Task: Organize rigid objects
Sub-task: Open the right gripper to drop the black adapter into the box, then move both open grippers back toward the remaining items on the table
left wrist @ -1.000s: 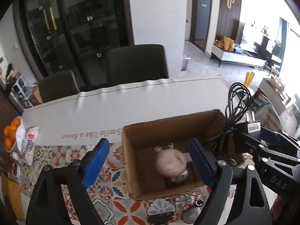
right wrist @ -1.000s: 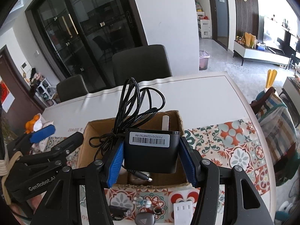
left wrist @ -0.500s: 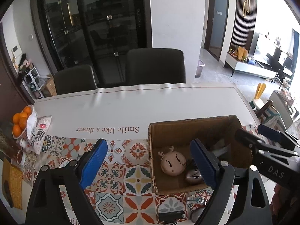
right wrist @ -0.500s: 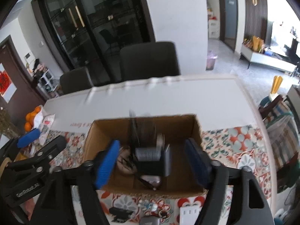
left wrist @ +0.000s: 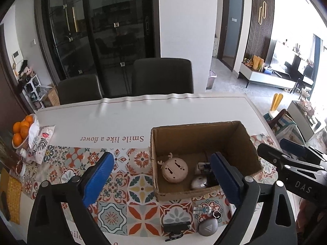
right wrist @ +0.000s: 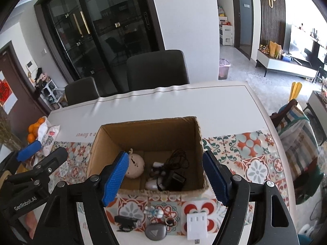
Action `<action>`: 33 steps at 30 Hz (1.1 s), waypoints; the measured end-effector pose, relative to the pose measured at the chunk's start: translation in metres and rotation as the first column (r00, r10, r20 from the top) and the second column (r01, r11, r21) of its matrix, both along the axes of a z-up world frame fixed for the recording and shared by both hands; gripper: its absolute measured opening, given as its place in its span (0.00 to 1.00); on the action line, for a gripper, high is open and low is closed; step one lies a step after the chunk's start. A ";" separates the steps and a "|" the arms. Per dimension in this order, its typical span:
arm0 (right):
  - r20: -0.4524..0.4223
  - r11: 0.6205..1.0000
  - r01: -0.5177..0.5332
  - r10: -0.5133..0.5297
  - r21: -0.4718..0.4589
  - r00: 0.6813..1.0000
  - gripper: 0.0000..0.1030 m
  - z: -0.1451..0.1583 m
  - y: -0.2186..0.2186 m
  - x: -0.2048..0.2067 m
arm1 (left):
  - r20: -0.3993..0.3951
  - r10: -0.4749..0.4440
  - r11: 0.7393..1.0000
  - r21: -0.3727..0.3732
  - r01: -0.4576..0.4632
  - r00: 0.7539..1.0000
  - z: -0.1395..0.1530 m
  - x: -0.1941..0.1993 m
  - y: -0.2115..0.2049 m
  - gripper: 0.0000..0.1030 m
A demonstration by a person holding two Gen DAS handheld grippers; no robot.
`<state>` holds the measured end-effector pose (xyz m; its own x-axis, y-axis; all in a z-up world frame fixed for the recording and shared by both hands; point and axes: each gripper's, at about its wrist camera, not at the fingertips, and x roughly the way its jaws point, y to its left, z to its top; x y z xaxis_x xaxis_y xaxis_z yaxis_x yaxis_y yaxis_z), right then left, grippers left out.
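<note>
I am holding both grippers wide apart and empty above the worktop (right wrist: 235,106): the right gripper (right wrist: 167,175) and the left gripper (left wrist: 161,179). Nearest me, 4 loose pieces are lying on the patterned cloth: a white adapter (right wrist: 197,225), a grey disc (right wrist: 155,232), a black clip (right wrist: 125,220), a small figurine (right wrist: 154,206). I am judging the adapter the next pick; I should drop straight down and close across its narrow sides. Farther off, the cardboard box (right wrist: 149,130) is holding the black charger (right wrist: 175,180).

Ahead of the right gripper's fingers (right wrist: 115,175) sits the box (right wrist: 196,134) holding the adapter (right wrist: 173,180); below them lies the plug block (right wrist: 197,225), left of it the disc (right wrist: 155,232).
</note>
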<state>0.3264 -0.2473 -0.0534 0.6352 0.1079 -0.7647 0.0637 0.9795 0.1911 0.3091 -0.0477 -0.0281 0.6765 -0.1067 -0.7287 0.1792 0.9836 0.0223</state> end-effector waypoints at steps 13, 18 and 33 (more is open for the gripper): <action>0.003 1.000 -0.011 0.011 0.016 1.000 0.72 -0.009 -0.011 -0.047 | -0.037 0.013 1.000 -0.002 -0.013 0.999 -0.016 -0.039 -0.004 0.95; -0.016 1.000 -0.012 0.012 0.017 1.000 0.72 -0.020 -0.013 -0.059 | -0.073 0.011 1.000 -0.001 -0.011 0.997 -0.029 -0.053 -0.008 0.95; -0.101 0.999 -0.038 0.037 -0.007 0.994 0.72 -0.061 -0.017 -0.083 | -0.156 0.032 0.998 0.054 -0.024 0.987 -0.073 -0.080 -0.023 0.95</action>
